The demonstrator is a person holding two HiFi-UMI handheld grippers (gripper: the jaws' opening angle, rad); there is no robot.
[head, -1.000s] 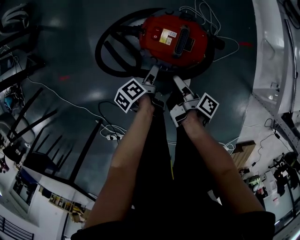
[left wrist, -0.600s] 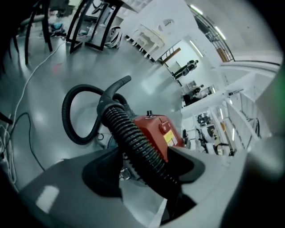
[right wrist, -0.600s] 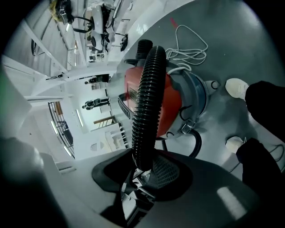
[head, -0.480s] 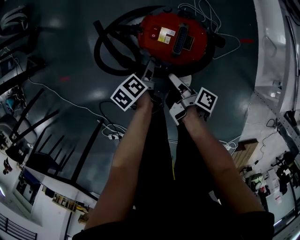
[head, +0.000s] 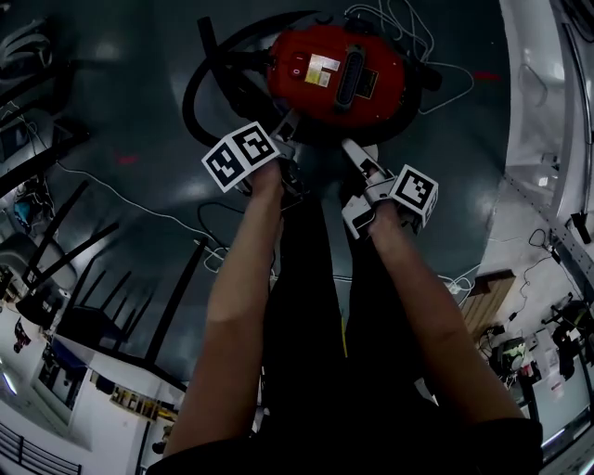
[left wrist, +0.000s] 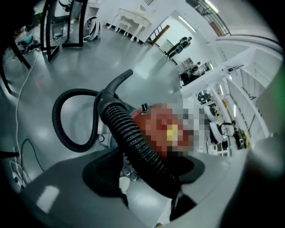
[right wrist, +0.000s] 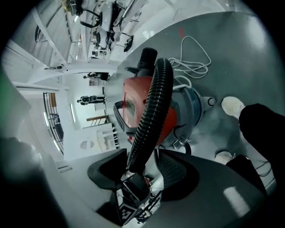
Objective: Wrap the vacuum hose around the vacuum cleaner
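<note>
The red vacuum cleaner (head: 339,74) stands on the grey floor ahead of my feet. Its black ribbed hose (head: 200,93) loops out to the left and curves back along the near side of the body. My left gripper (head: 283,125) is at the body's near left, shut on the hose (left wrist: 133,142), which runs up from between its jaws to the curved handle (left wrist: 116,82). My right gripper (head: 355,153) is at the near right. Its jaws are opening: the hose (right wrist: 153,102) still passes between them, with a gap beside the right pad (right wrist: 176,167).
A white power cable (head: 408,28) lies coiled behind the vacuum. Another thin cable (head: 213,250) trails over the floor at the left. Black chair legs (head: 83,269) stand at the left, a white frame (head: 548,111) along the right. White shoes (right wrist: 232,106) show near the vacuum.
My left gripper has moved left and slightly up, drawing the hose with it, and the loop has changed shape. The right gripper has shifted a little to the right.
</note>
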